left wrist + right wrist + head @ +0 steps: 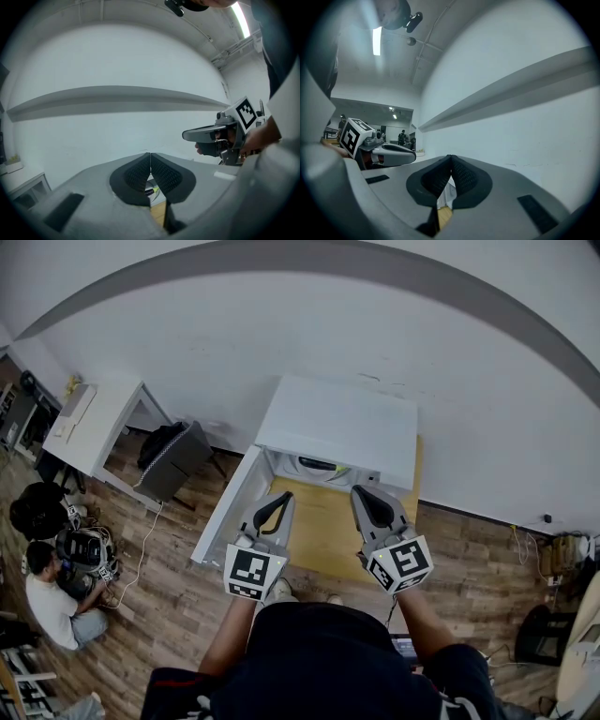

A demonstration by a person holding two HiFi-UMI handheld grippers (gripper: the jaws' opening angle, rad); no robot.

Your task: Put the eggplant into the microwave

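Grey two-jaw left tool point(278, 499) and its twin, the right tool point(367, 493), both shut and empty, faced the boxy white microwave point(337, 423).
Each tool's ribbed black pads were pressed together on nothing, and the pair hung side by side over the light wooden bench point(323, 540). The microwave's white door point(228, 512) stood swung out to the left. A dark, long thing with a yellow-green end, probably the eggplant point(319, 465), lay at the oven's mouth, seemingly just inside, though the overhanging top hid too much to be sure. If it was inside, the placing looked done and only the door was left to close; otherwise the pick-up had not begun.
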